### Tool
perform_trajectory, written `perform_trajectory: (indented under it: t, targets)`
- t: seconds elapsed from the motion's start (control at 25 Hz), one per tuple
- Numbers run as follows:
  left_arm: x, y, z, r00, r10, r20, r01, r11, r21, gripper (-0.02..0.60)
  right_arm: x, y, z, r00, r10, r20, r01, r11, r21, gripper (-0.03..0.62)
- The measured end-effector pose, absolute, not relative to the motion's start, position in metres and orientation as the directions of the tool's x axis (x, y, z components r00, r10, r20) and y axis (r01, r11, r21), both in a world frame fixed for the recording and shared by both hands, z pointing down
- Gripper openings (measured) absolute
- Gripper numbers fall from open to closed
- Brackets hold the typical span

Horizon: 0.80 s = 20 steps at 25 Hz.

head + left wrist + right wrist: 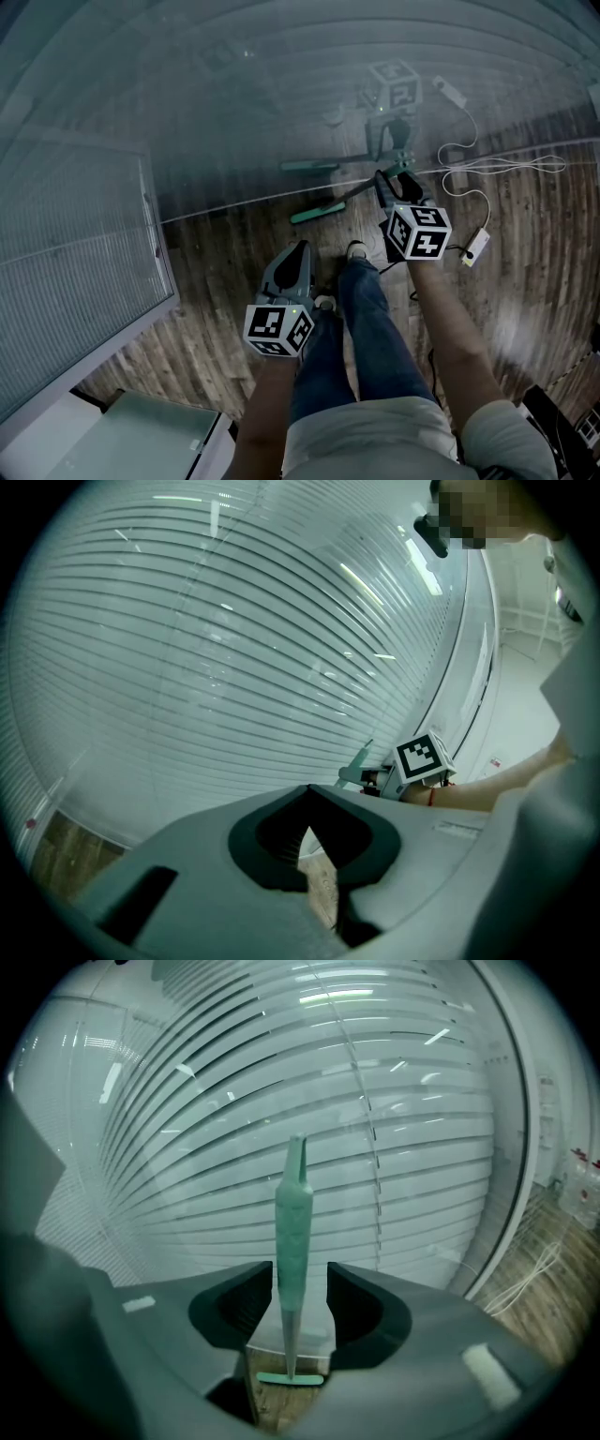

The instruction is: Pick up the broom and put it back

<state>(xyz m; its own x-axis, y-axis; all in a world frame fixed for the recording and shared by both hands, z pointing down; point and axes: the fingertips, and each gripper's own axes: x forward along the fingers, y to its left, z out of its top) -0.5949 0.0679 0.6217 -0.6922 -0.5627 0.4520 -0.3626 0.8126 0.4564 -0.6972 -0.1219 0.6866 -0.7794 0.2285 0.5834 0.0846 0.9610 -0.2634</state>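
Fingers of our right gripper stand apart on either side of the broom. Its green grip rises between them with a clear gap on one side and a thinner one on the other, so it is released and not clamped.

From the head view we see the right gripper held out toward the glass wall. The broom has its green head down on the wooden floor at the foot of that wall, and its handle slants up to the fingers. We cannot tell whether the handle leans on the glass.

Our left gripper hangs lower, above our legs and well apart from the broom. Its own view shows the left gripper clenched, tips together with nothing between them.

Slatted blinds fill the wall behind the glass. A white cable loops across the floor to a small white adapter near the right gripper.

For writing, each gripper carries a marker cube of black and white squares. A white label sits on the left gripper's body, its print too small for us to read.
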Motion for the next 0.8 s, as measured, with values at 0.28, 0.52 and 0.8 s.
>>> perform_trajectory:
  t: [0.28, 0.52, 0.8]
  targets:
    - [-0.592, 0.067, 0.618, -0.689, -0.573, 0.444, -0.378, 0.807, 0.454, 0.003, -0.689, -0.123, 0.677, -0.794, 0.216, 0.569, 0.07, 0.961, -0.266, 0.186]
    - [-0.585, 0.063, 0.6, -0.687, -0.584, 0.433, -0.397, 0.8, 0.449, 0.003, -0.674, -0.127, 0.658, -0.805, 0.201, 0.559, 0.055, 0.962, -0.267, 0.186]
    - [-0.575, 0.066, 0.584, -0.684, -0.596, 0.419, -0.416, 0.792, 0.447, 0.003, -0.654, -0.125, 0.637, -0.817, 0.181, 0.548, 0.043, 0.966, -0.254, 0.186]
